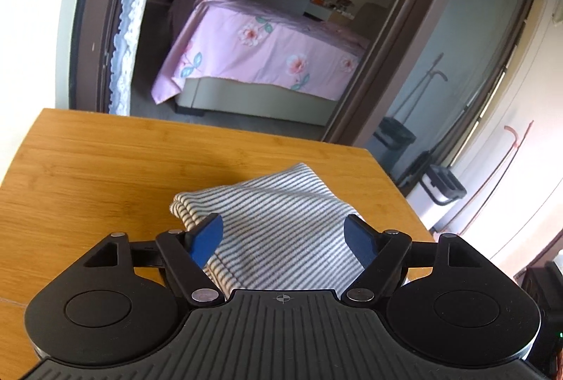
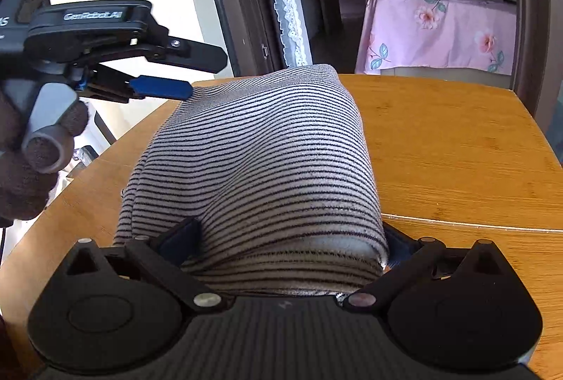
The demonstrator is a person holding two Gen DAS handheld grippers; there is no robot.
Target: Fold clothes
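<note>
A folded grey-and-white striped cloth (image 1: 278, 214) lies on a wooden table (image 1: 105, 162). In the left wrist view my left gripper (image 1: 283, 237) is open above the cloth's near part, with blue pads (image 1: 207, 239) on either side and nothing pinched. In the right wrist view the striped cloth (image 2: 260, 162) bulges up as a thick bundle. Its near end fills the gap between the wide-apart fingers of my right gripper (image 2: 290, 244), which is open. The left gripper (image 2: 207, 74), held by a gloved hand (image 2: 21, 169), hovers over the cloth's far left corner.
The table (image 2: 457, 151) has a seam (image 2: 475, 225) on the right and edges close to the cloth. Beyond it a doorway shows a bed with a pink floral sheet (image 1: 267, 52) and a lace curtain (image 1: 126, 38). Dark bins (image 1: 394, 133) stand on the floor at right.
</note>
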